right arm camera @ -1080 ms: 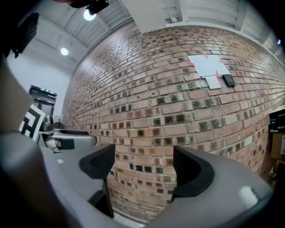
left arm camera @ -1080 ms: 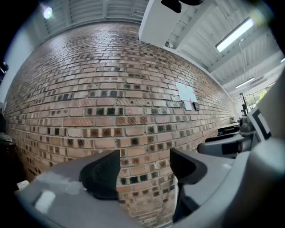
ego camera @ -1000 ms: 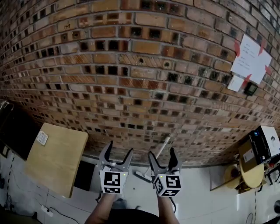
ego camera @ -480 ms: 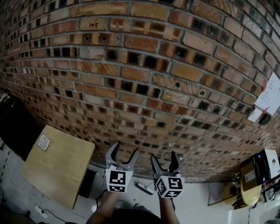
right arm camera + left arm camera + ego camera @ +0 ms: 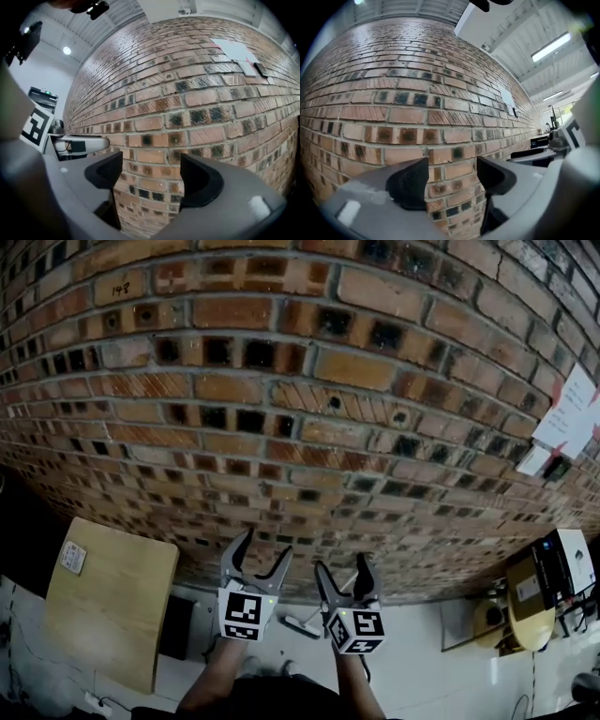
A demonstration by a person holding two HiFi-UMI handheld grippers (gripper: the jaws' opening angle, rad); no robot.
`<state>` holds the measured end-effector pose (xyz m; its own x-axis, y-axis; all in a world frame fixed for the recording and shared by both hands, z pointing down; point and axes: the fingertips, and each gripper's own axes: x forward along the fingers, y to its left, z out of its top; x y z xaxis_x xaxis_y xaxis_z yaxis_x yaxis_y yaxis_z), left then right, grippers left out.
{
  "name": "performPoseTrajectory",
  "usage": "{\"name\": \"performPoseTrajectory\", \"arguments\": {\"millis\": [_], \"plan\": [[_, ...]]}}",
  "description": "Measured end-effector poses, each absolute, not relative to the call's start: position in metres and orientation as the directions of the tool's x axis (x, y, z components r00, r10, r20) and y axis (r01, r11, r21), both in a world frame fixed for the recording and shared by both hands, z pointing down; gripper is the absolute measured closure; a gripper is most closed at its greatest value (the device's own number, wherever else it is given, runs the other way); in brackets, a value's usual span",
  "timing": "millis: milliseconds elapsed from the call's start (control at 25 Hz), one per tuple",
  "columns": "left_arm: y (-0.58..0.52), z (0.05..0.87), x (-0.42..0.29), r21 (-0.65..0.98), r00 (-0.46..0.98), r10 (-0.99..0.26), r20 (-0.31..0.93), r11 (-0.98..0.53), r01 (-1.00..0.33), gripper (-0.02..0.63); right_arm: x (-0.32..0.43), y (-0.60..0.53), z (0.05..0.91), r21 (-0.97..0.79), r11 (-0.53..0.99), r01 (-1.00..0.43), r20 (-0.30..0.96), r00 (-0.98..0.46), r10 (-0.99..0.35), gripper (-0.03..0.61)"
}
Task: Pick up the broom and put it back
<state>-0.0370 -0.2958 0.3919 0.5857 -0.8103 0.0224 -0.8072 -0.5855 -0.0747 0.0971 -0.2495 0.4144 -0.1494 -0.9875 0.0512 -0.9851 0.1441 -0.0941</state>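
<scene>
Broom [image 5: 301,623] stands propped at the foot of the brick wall [image 5: 281,427], its pale head on the floor and its thin handle slanting up toward the bricks, just beyond the two grippers in the head view. It looks light and stiff, with a long handle that would likely swing if taken at one end. A hold partway up the handle seems the safest, though the handle is small and partly hidden there, so its exact line is hard to judge. The left gripper [image 5: 265,547] and right gripper [image 5: 341,568] are held out level, side by side, facing the wall. The left's jaws stand apart with only bricks showing between them. The right's jaws, also wide, are closing a little on nothing. A wooden table [image 5: 103,596] sits off to the left.
</scene>
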Motion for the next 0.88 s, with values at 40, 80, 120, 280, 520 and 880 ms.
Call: {"name": "performPoseTrajectory", "arguments": {"millis": [40, 80, 120, 280, 520, 880], "plan": [[-0.295, 0.392, -0.024, -0.08, 0.61, -0.792, 0.024, -0.61, -0.788, 0.291, 0.108, -0.246, 0.417, -0.093, 0.124, -0.988, 0.053, -0.13, -0.99, 0.187], [-0.295, 0.392, -0.011, -0.088, 0.634, -0.773, 0.026, -0.634, -0.768, 0.291, 0.12, -0.244, 0.419, -0.095, 0.102, -0.99, 0.054, -0.107, -0.993, 0.187], [-0.295, 0.391, 0.001, -0.095, 0.658, -0.752, 0.028, -0.657, -0.748, 0.291, 0.131, -0.241, 0.421, -0.1, 0.076, -0.992, 0.056, -0.082, -0.995, 0.187], [-0.279, 0.396, 0.046, -0.09, 0.739, -0.673, 0.045, -0.739, -0.667, 0.291, 0.176, -0.208, 0.438, -0.108, -0.032, -0.994, 0.089, 0.023, -0.996, 0.187], [-0.25, 0.415, 0.112, -0.086, 0.835, -0.544, 0.08, -0.839, -0.538, 0.291, 0.242, -0.15, 0.462, -0.129, -0.192, -0.973, 0.121, 0.177, -0.977, 0.187], [-0.213, 0.443, 0.193, -0.066, 0.916, -0.375, 0.144, -0.927, -0.369, 0.291, 0.288, -0.088, 0.492, -0.118, -0.259, -0.959, 0.185, 0.234, -0.954, 0.187]]}}
